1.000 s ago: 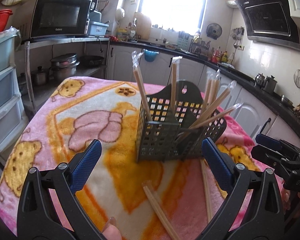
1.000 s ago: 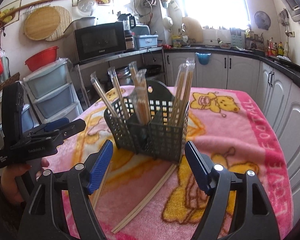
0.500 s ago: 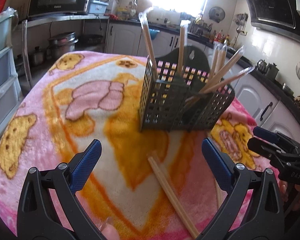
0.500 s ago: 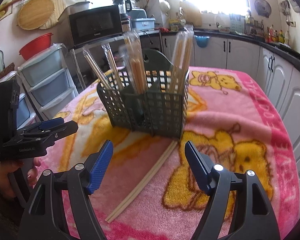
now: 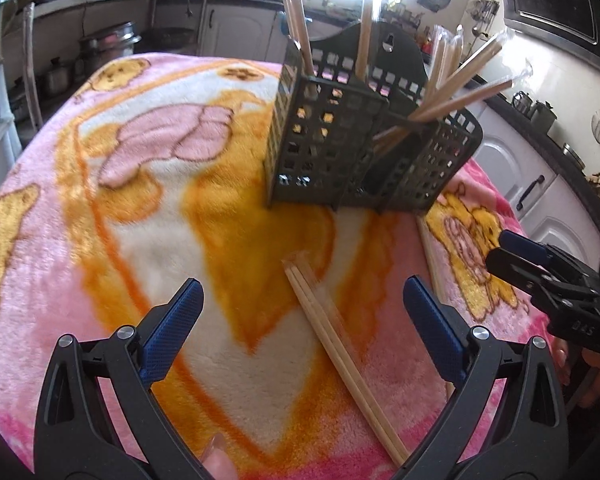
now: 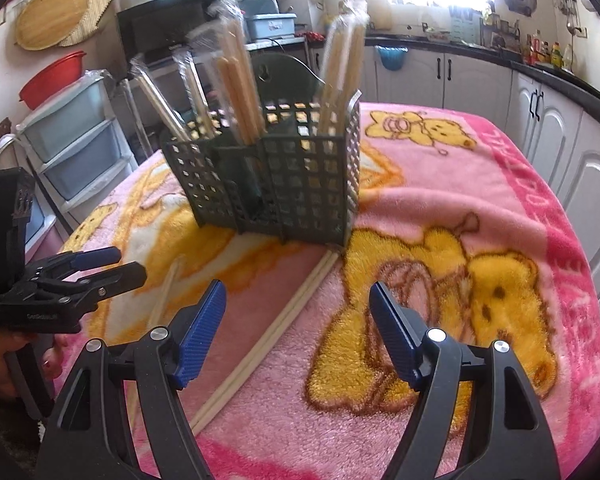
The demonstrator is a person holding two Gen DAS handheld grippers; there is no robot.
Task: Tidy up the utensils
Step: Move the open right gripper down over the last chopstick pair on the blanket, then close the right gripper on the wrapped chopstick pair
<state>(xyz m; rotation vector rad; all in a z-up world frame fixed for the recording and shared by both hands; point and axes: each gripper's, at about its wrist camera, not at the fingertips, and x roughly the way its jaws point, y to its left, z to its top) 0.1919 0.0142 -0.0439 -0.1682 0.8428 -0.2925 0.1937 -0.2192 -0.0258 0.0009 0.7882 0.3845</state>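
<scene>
A dark green slotted utensil holder (image 5: 364,148) (image 6: 276,184) stands on the pink cartoon blanket (image 5: 100,208) and holds several wrapped chopstick pairs upright. One wrapped chopstick pair (image 5: 336,344) lies loose between the blue pads of my left gripper (image 5: 302,312), which is open above it. A second pale pair (image 6: 276,328) lies diagonally from the holder's corner toward my right gripper (image 6: 298,308), also open with nothing between its fingers. In each wrist view the other gripper shows at the side (image 5: 540,272) (image 6: 80,276).
The blanket (image 6: 500,208) covers a table. Stacked plastic drawers (image 6: 76,148) and a shelf with a microwave (image 6: 172,28) stand on the left. White cabinets (image 6: 560,128) and a counter run along the far and right sides. A person's hand (image 6: 4,368) holds the left tool.
Both grippers have come down and tilted toward the blanket, so the holder now looks larger and higher in view. The loose chopstick pairs lie closer between the fingers. Jaw openings are unchanged.
</scene>
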